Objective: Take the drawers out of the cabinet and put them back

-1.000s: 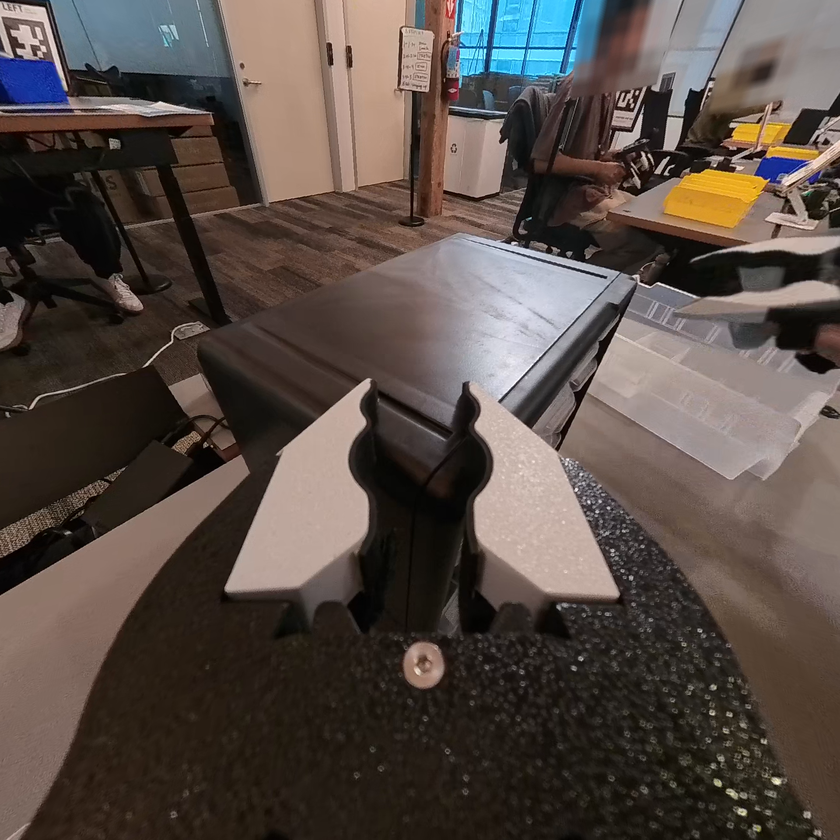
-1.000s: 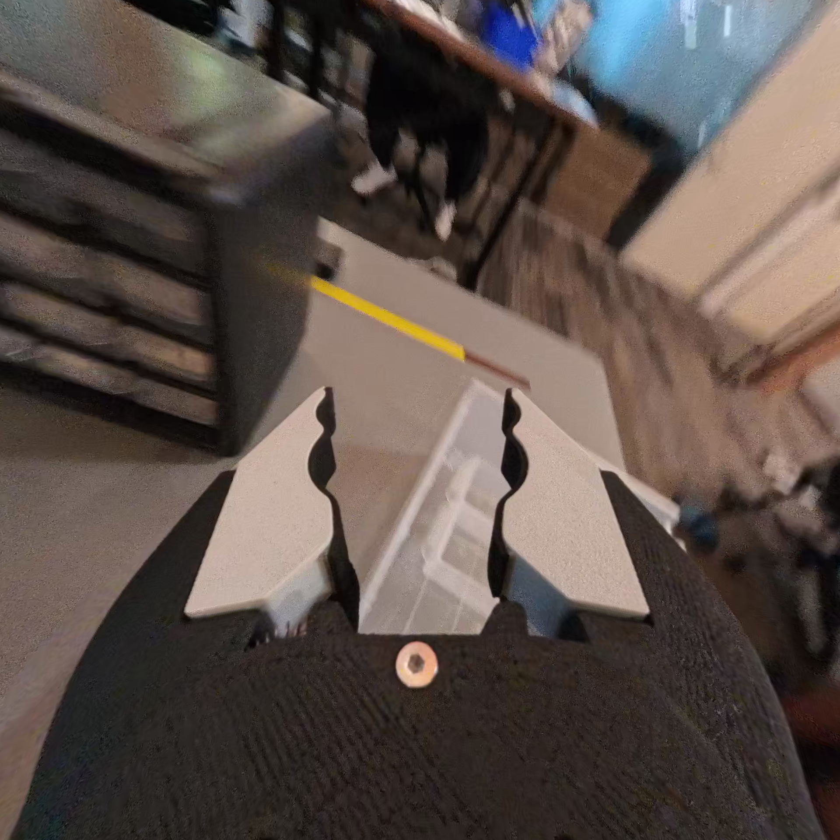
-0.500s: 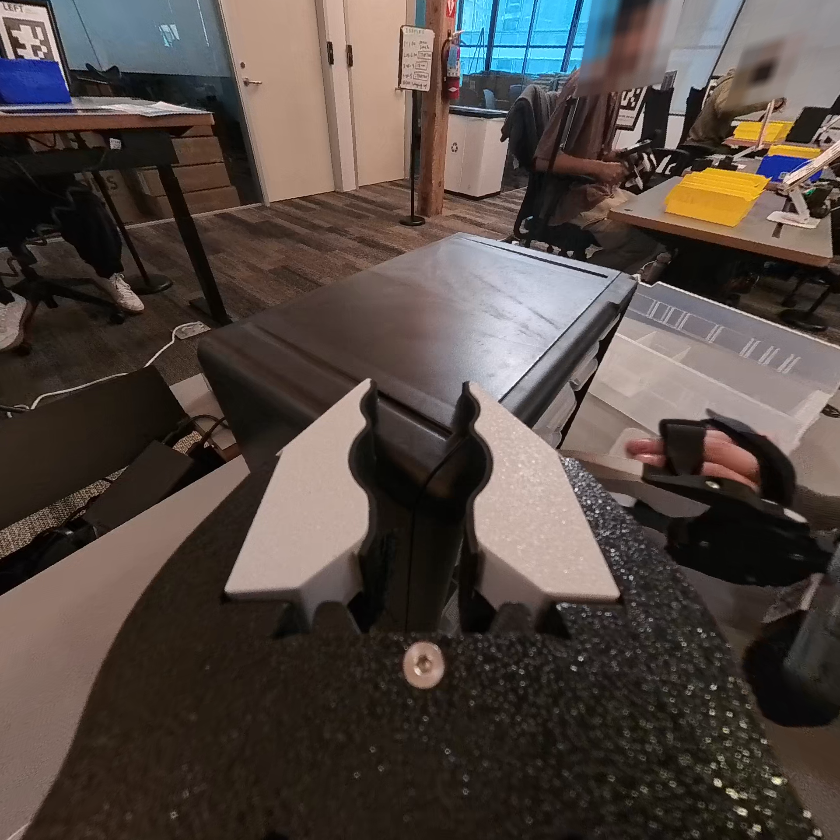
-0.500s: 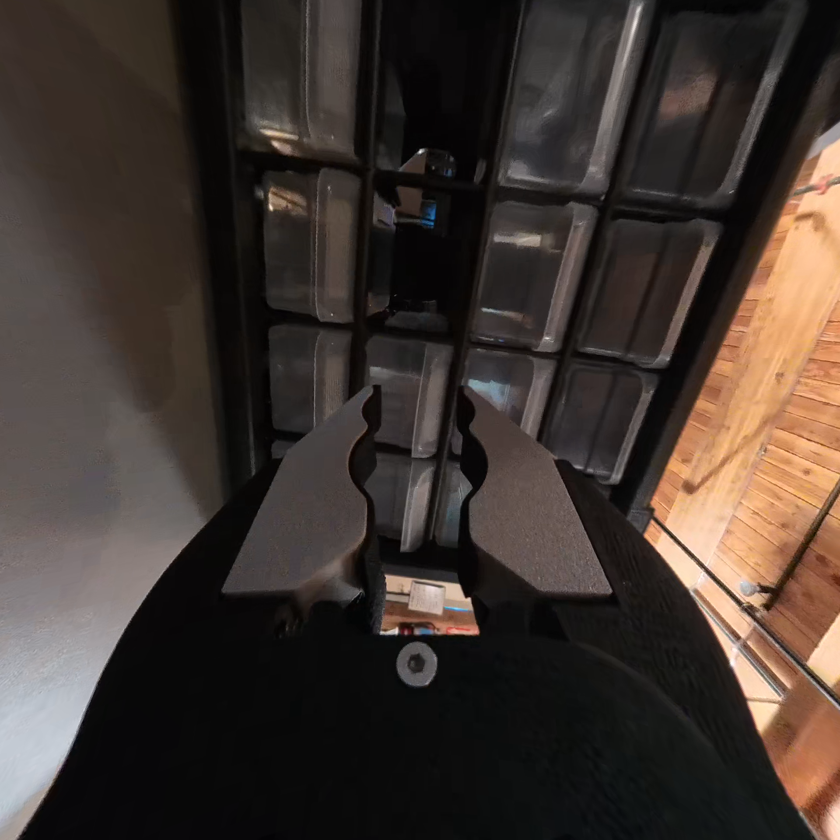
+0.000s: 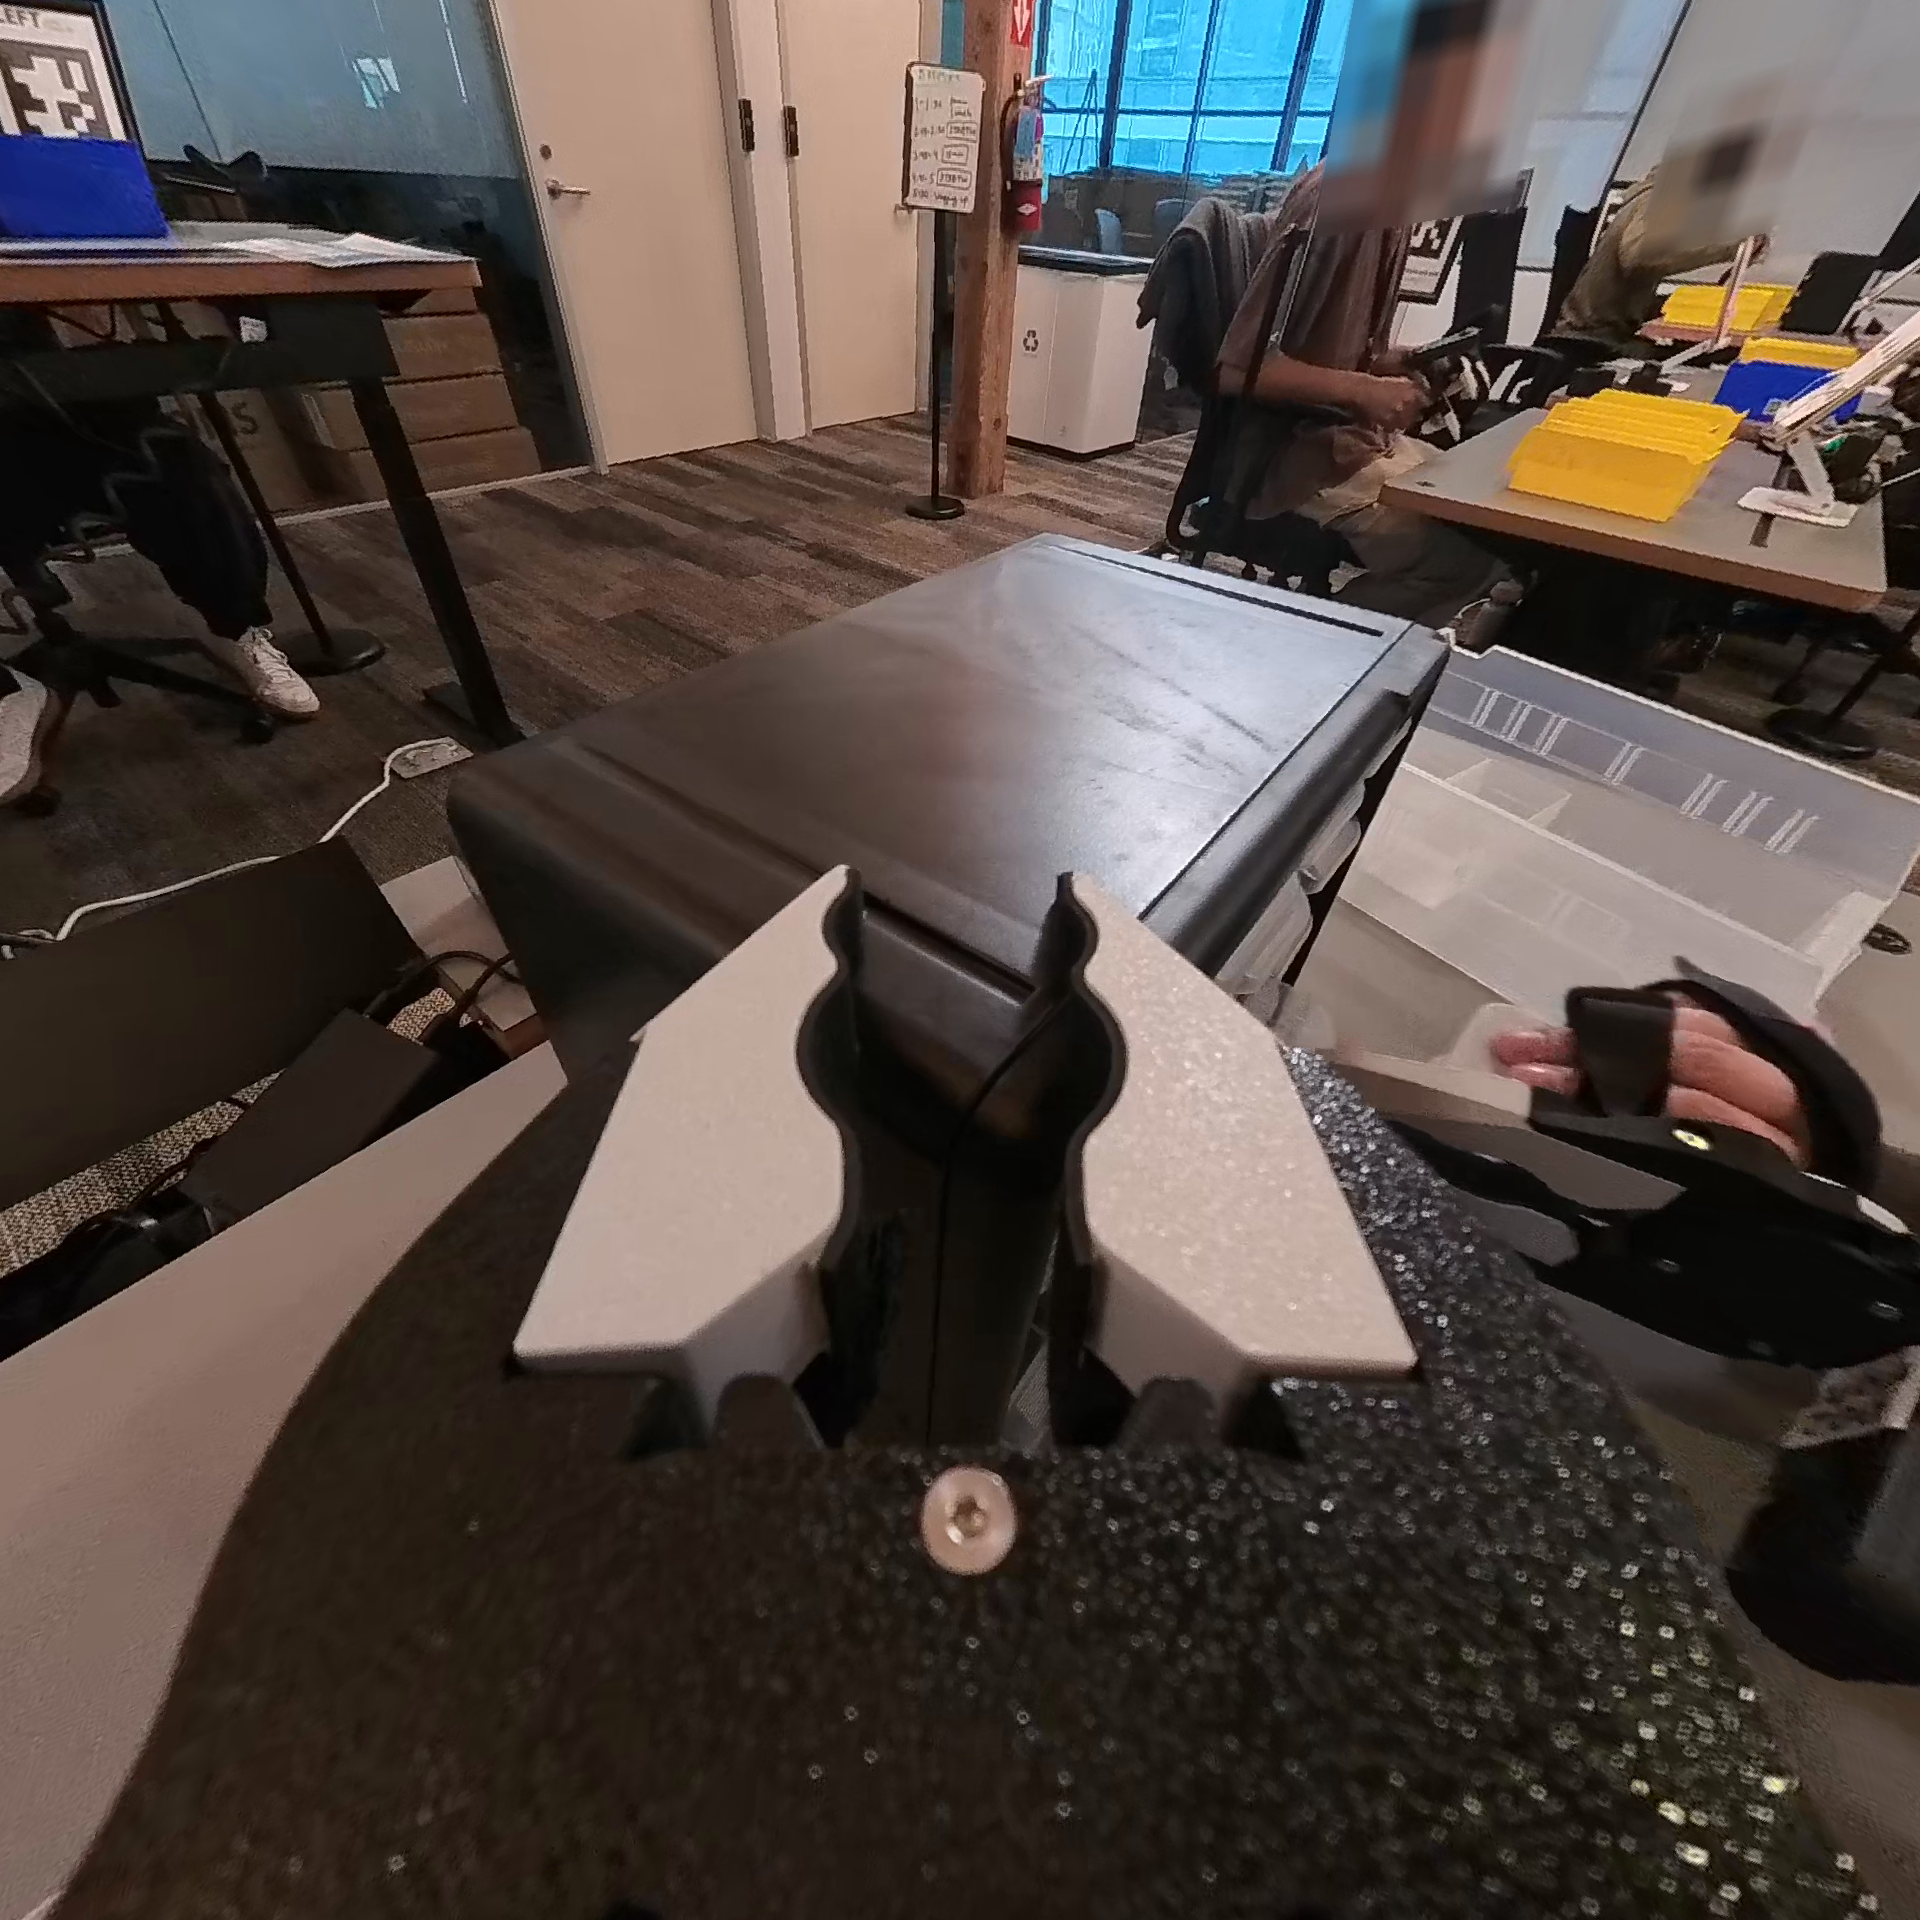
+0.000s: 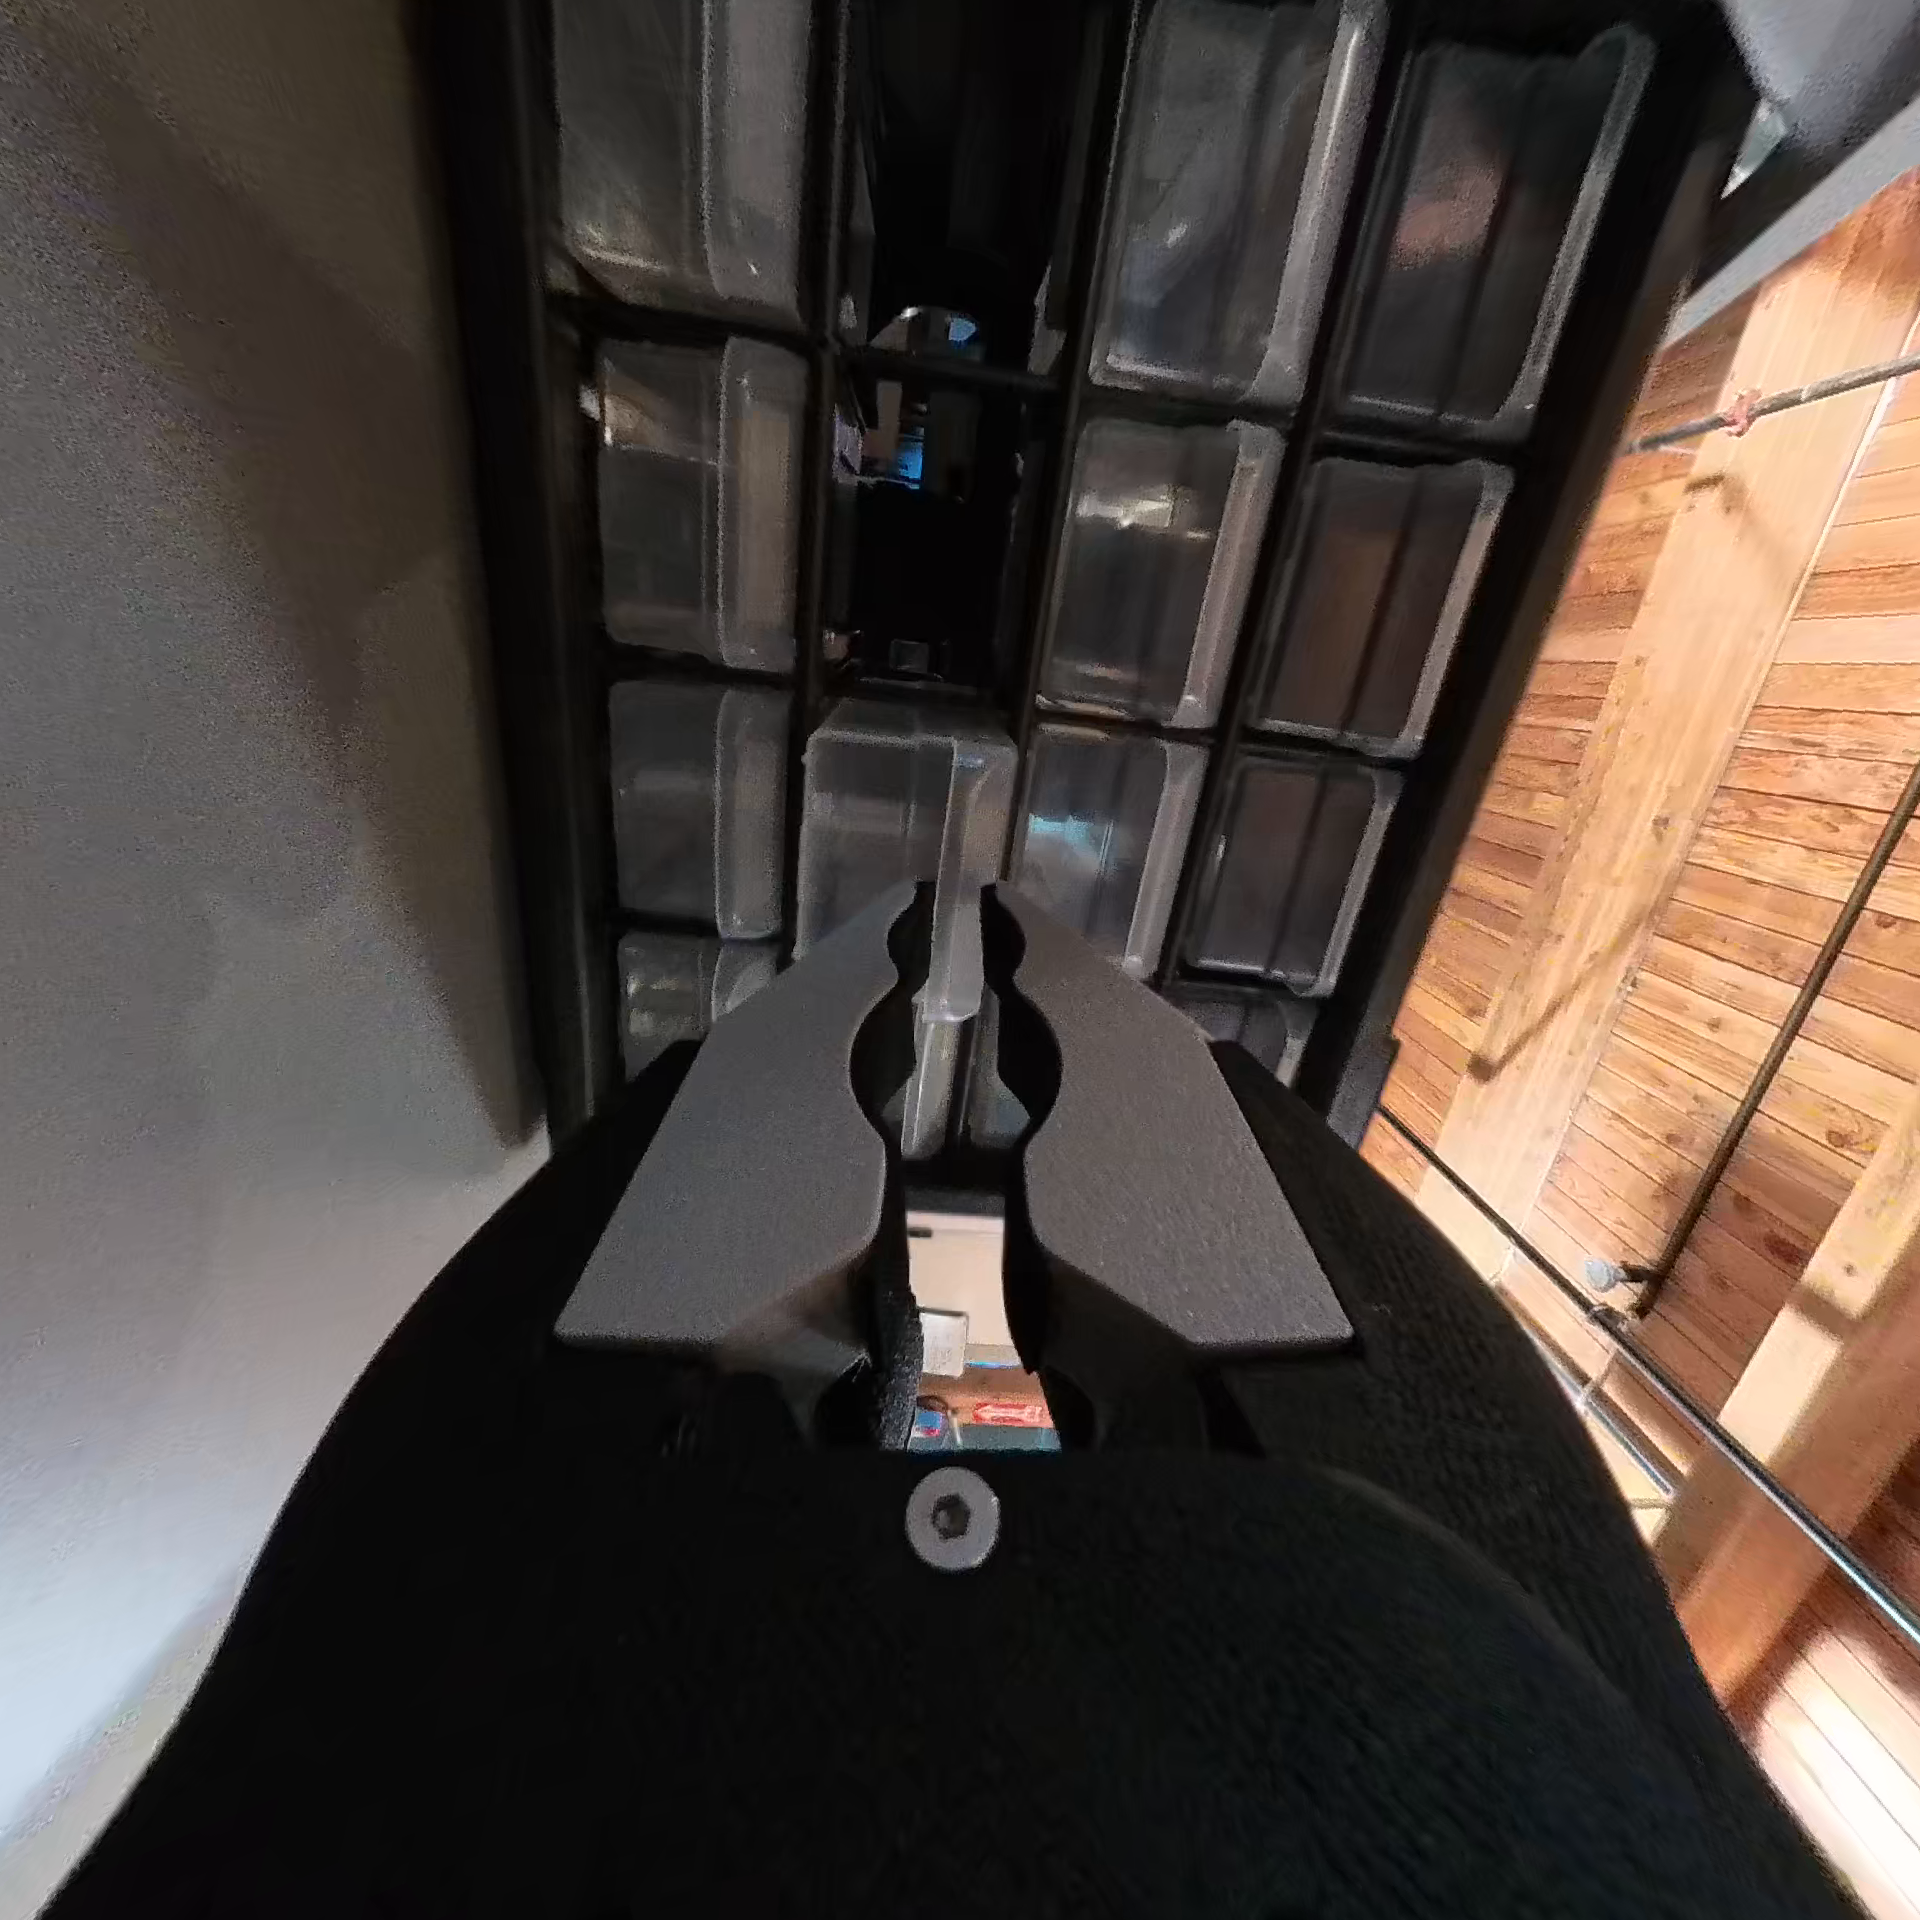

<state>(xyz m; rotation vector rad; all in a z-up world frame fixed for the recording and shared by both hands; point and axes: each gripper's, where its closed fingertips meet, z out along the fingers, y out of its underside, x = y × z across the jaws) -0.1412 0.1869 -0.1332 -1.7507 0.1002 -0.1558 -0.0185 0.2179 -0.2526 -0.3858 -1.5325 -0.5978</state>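
Open office w/ dark plank-pattern floor, white doors and blue-lit windows at the back; your gear sits on a pale grey table (image 5: 125,1475).

Your left tongs (image 5: 956,997) are clamped on the near top corner edge of the black plastic drawer cabinet (image 5: 987,727): the cabinet edge fills the gap between the two grey fingers (image 5: 717,1143). The cabinet stands upright on the table, its flat top running away from you, its drawer front turned to the right side of the left wrist view.

Your right tongs (image 6: 954,914) are closed on the thin upright handle tab of a small clear plastic drawer (image 6: 883,810). That drawer is in the cabinet's 2nd column from the left in the right wrist view, just below two open, dark slots (image 6: 935,499) w/ no drawer in them. Can't tell how far it sticks out of its slot. More clear drawers (image 6: 1153,561) fill the other slots around it, all seated in the black frame.

In the left wrist view your right hand (image 5: 1621,1081) on the black tool body shows low at the cabinet's front. Beyond it lies a large clear plastic organiser tray (image 5: 1621,831) w/ dividers, flat on the table beside the cabinet.

Further out: a seated person (image 5: 1340,343) at another desk w/ yellow bins (image 5: 1621,468), a wooden post (image 5: 982,291) and a sign stand (image 5: 940,156).
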